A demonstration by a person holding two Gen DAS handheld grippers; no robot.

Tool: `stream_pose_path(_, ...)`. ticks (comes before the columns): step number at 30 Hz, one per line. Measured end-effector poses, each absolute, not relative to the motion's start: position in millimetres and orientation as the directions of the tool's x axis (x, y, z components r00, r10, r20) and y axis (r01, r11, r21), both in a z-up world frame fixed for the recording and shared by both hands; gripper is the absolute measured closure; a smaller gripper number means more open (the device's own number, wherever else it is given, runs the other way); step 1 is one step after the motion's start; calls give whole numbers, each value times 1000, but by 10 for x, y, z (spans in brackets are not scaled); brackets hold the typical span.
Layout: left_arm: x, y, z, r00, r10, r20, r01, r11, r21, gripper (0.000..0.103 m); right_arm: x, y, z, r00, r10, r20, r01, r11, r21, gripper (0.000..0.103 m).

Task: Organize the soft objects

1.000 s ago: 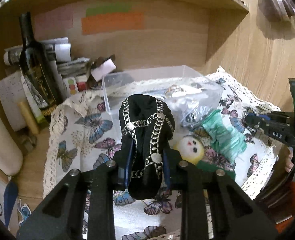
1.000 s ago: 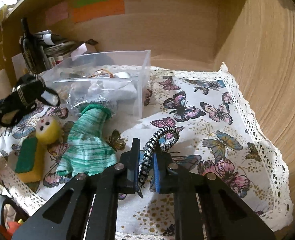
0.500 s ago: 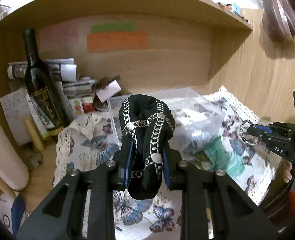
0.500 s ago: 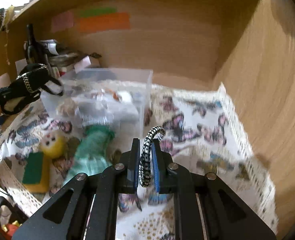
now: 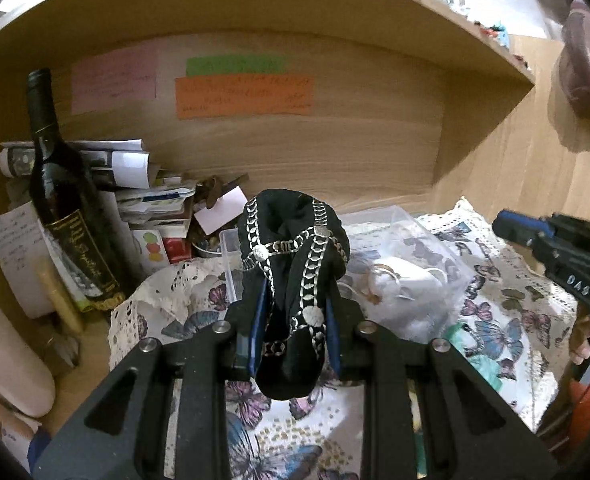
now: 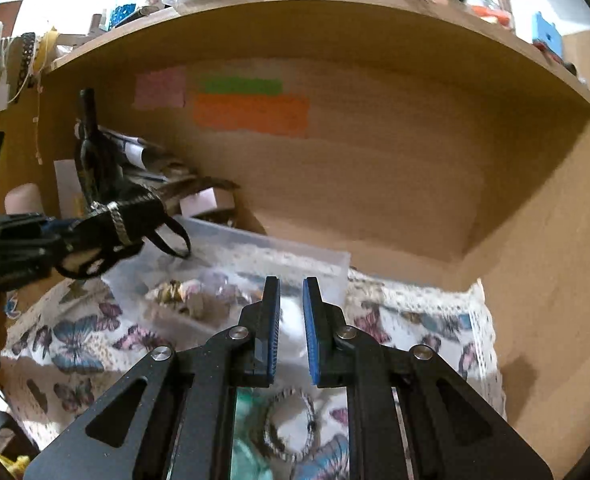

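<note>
My left gripper (image 5: 293,332) is shut on a black cloth pouch with silver chain trim (image 5: 293,264), held in the air in front of the clear plastic box (image 5: 407,240); the pouch also shows in the right wrist view (image 6: 123,232). My right gripper (image 6: 291,328) is open a little and empty, raised above the box (image 6: 279,256). The black-and-white hair tie (image 6: 291,424) shows below its fingers, over the butterfly cloth (image 6: 415,320); whether it rests there I cannot tell. A green knit item (image 5: 475,360) lies on the cloth.
A dark wine bottle (image 5: 67,208) and a stack of papers and small boxes (image 5: 143,192) stand at the back left. A wooden shelf board (image 6: 335,24) hangs overhead. The wooden side wall (image 6: 555,240) is on the right. A white roll (image 5: 7,352) is at far left.
Both grippers have risen and tilted up. My right gripper has opened and let go of the hair tie, which now shows below its fingers. My left gripper still holds the pouch.
</note>
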State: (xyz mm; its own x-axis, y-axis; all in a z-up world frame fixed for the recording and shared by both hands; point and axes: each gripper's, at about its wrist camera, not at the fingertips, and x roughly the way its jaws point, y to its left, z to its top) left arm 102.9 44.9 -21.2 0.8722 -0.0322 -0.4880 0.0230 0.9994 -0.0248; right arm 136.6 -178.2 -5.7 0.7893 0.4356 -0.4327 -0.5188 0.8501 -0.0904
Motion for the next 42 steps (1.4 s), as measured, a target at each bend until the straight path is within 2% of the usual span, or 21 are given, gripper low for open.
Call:
stream_pose_path(5, 1225, 446, -300, 855, -30, -518, 24, 1000, -19, 76, 1432, -1863, -167, 767, 432, -475, -522, 850, -69, 92)
stream_pose_path(10, 1443, 445, -469, 820, -32, -571, 29, 999, -14, 76, 1549, -2053, -501, 718, 387, -579, -500, 865, -41, 91)
stream_pose_path(12, 1524, 446, -537, 810, -27, -586, 26, 1000, -9, 76, 1601, -2088, -611, 696, 373, -614, -503, 863, -45, 88)
stream_pose_path(14, 1568, 450, -580, 800, -28, -599, 29, 1000, -7, 75, 1637, -2083, -710, 660, 397, -638, -544, 838, -42, 70)
stream_pose_path(15, 1591, 447, -604, 795, -28, -605, 31, 1000, -5, 74, 1657, -2068, -765, 647, 394, -653, -552, 833, -45, 65)
stream_pose_path(16, 1608, 445, -623, 792, -28, -610, 32, 999, -4, 72, 1677, -2053, -814, 639, 390, -663, -557, 829, -49, 62)
stream_pose_path(19, 1649, 445, -672, 780, -21, -625, 30, 1000, 4, 70, 1761, -1986, -967, 608, 365, -705, -567, 821, -63, 62)
stream_pose_path(22, 1663, 429, -701, 776, -17, -630, 33, 999, 14, 62, 1857, -1931, -1079, 577, 347, -739, -572, 818, -63, 64)
stream_pose_path(24, 1650, 413, -711, 777, -18, -629, 39, 999, 20, 58, 1893, -1911, -1117, 557, 349, -754, -582, 812, -54, 71)
stream_pose_path(26, 1637, 390, -716, 780, -15, -626, 43, 999, 30, 53, 1939, -1891, -1155, 538, 342, -770, -584, 810, -48, 92)
stream_pose_path(27, 1630, 375, -720, 781, -11, -625, 44, 998, 37, 50, 1953, -1884, -1171, 529, 345, -776, -587, 808, -41, 94)
stream_pose_path(36, 1520, 337, -638, 793, -25, -609, 58, 998, 35, 39, 1773, -2029, -1022, 579, 365, -729, -566, 824, -37, 96)
stream_pose_path(38, 1462, 322, -589, 807, -16, -590, 52, 998, 44, 34, 1720, -2071, -919, 599, 369, -710, -560, 827, -43, 96)
stream_pose_path(42, 1299, 332, -452, 843, 1, -539, 34, 998, 54, 17, 1614, -2136, -627, 655, 389, -648, -550, 833, -55, 96)
